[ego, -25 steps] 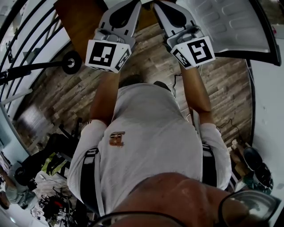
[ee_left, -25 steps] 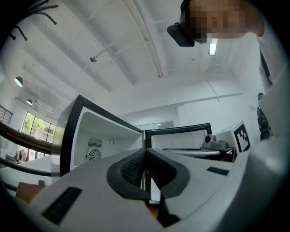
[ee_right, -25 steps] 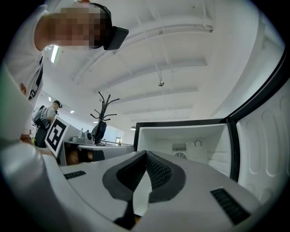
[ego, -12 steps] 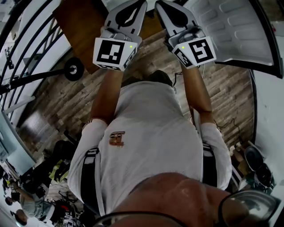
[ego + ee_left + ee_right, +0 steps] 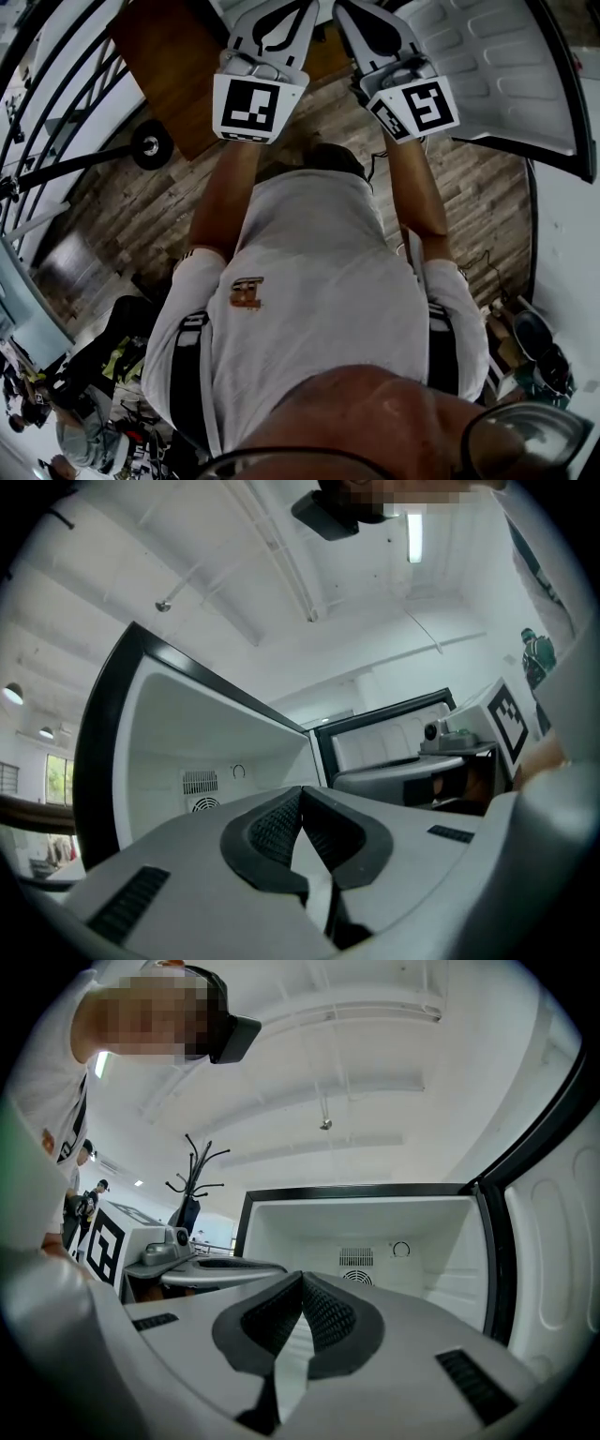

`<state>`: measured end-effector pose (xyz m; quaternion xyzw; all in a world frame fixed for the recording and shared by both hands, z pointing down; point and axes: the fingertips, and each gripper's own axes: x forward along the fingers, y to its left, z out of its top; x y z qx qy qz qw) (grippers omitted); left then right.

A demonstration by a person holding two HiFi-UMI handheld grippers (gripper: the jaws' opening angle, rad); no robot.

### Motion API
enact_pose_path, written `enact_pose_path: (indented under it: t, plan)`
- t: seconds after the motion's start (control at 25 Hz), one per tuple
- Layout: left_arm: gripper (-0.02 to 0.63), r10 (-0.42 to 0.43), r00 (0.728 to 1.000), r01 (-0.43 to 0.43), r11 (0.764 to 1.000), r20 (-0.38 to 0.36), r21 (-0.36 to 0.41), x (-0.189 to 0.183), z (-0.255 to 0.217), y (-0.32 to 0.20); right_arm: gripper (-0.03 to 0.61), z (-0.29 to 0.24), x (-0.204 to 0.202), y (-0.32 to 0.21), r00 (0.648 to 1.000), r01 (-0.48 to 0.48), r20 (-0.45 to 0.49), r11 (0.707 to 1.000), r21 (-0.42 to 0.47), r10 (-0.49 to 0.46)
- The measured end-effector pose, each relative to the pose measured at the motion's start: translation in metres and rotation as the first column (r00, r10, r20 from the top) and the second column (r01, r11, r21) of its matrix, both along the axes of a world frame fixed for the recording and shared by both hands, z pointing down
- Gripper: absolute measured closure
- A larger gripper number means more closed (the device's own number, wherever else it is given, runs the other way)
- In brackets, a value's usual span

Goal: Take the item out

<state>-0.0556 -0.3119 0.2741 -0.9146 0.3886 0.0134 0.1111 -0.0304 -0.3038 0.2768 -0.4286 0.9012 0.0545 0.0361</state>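
Observation:
A white fridge compartment stands open in front of me, with a vent and a dial on its back wall. No item shows in the part I can see. Its door hangs open to the right. My left gripper is shut, pads together, nothing between them, pointing at the compartment. My right gripper is shut and empty too, right beside it. In the head view both the left gripper and the right gripper are raised side by side, tips cut off by the top edge.
A brown wooden panel lies left of the grippers. Black railings and a round black wheel on a bar run along the left. A coat stand rises beyond the left gripper. Clutter covers the floor at lower left.
Both grippers have moved up and forward toward the compartment. The left one has turned so its marker cube faces the head camera squarely. Both stayed shut.

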Motion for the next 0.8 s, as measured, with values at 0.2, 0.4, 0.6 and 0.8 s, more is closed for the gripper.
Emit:
enact_pose_path:
  t: [0.2,0.4,0.6,0.8]
  plan:
    - [0.595,-0.067,0.985,0.056,0.996,0.159,0.074,0.011,0.007,-0.017,0.546,0.000,0.011,-0.012,1.000,0.016,-0.004,1.000,-0.005,-0.016]
    - [0.595,-0.128,0.934,0.085,0.986,0.334,0.143,0.029,0.015,-0.029,0.545,0.002,0.025,-0.021,0.999,0.038,-0.001,0.999,-0.011,-0.038]
    - [0.594,-0.236,0.813,0.113,0.961,0.532,0.254,0.045,0.030,-0.038,0.546,0.006,0.038,-0.031,0.998,0.069,0.010,0.998,-0.010,-0.069]
    - [0.592,-0.310,0.658,0.117,0.942,0.686,0.314,0.053,0.041,-0.058,0.546,0.005,0.044,-0.044,0.996,0.092,0.016,0.996,-0.008,-0.092]
